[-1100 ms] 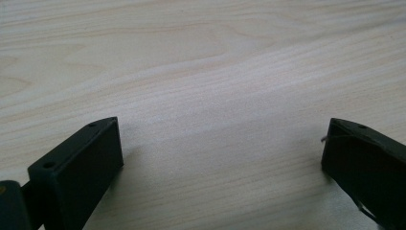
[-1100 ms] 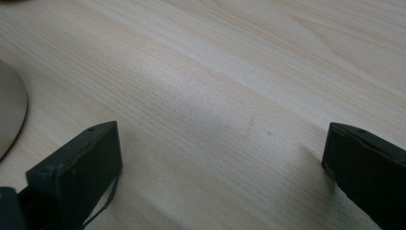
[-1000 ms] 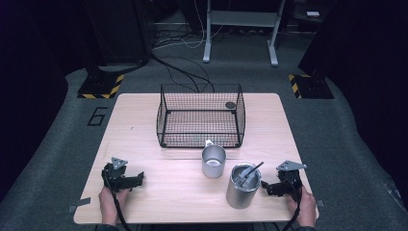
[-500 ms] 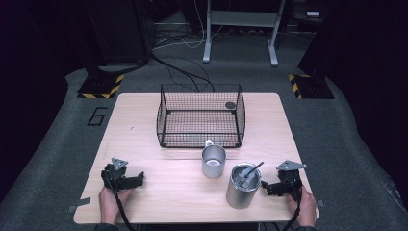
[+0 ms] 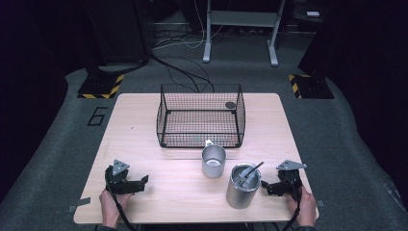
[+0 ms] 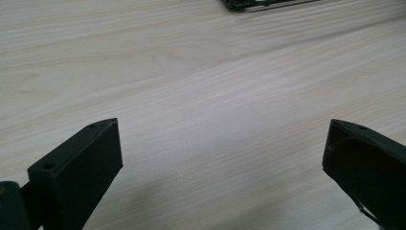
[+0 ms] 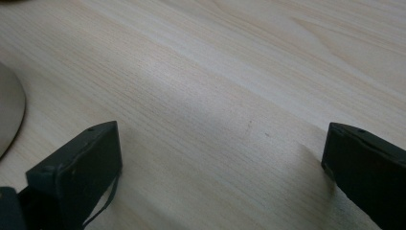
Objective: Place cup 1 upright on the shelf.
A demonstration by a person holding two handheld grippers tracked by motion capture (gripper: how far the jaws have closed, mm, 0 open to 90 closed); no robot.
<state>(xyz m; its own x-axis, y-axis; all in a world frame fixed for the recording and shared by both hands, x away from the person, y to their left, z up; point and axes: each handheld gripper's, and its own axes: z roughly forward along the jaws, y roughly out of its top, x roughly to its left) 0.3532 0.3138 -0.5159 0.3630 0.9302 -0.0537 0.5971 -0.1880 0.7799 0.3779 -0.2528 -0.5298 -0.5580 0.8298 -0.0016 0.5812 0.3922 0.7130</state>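
Nearest, at the front edge of a pale wooden table: two hands, each around a black two-jaw gripper. Left gripper low at the front left, jaws spread wide, nothing between them but bare wood grain. Right gripper at the front right, jaws likewise wide apart and empty, pointed toward a tall steel canister just beside them.

Canister upright, brushed grey metal, open at the top, with a metal utensil leaning inside it, handle slanting up and to the right past the rim (which kind of utensil, too small to tell). A little farther in and to the left, a smaller steel mug, upright and open, its handle turned toward the far side; near the canister but apart from it.

Beyond the mug, almost against it, a black wire basket at the table's middle, with a small dark round object in its far right corner. Nothing between either gripper and the two steel vessels.

From the right gripper view: a curved grey edge of the canister at the left border. From the left gripper view: the basket's dark bottom frame at the top edge.

Past the table: grey carpet, black cables, a metal stand's legs.
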